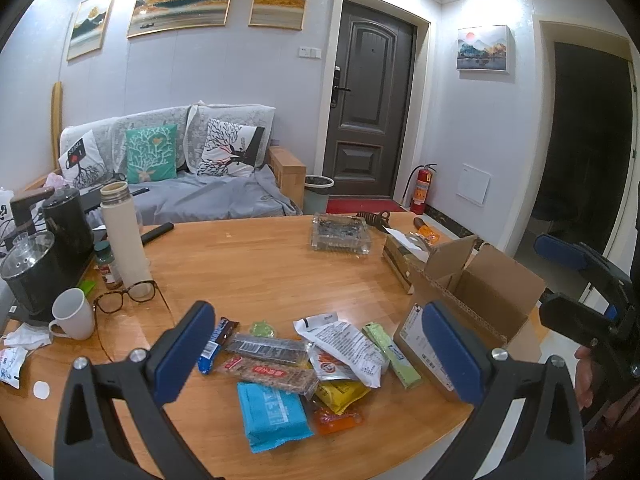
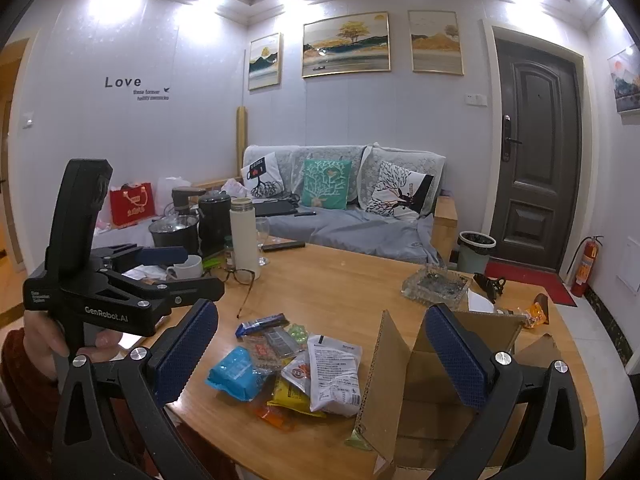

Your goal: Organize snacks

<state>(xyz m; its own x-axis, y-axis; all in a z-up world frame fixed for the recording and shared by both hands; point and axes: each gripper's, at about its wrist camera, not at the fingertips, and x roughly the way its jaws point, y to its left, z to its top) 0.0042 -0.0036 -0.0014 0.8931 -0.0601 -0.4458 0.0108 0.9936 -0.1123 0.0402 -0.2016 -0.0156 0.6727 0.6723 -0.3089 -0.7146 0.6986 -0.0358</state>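
Cardboard box [image 2: 448, 376] sits right of the snack pile [image 1: 288, 364]; our left gripper [image 1: 316, 344], spread and empty, hovers nearest it, while our right gripper [image 2: 320, 352], likewise spread, faces the box.

You have one cardboard box [image 1: 486, 300], open, on the wooden table [image 1: 260, 264]. Beside it lie roughly nine snack packets [image 1: 296, 364] in one heap; overlap prevents an exact count. Also on the table: one white mug [image 1: 74, 314], one pair of glasses [image 1: 126, 294], one cream flask [image 1: 122, 236], one glass ashtray [image 1: 340, 232].
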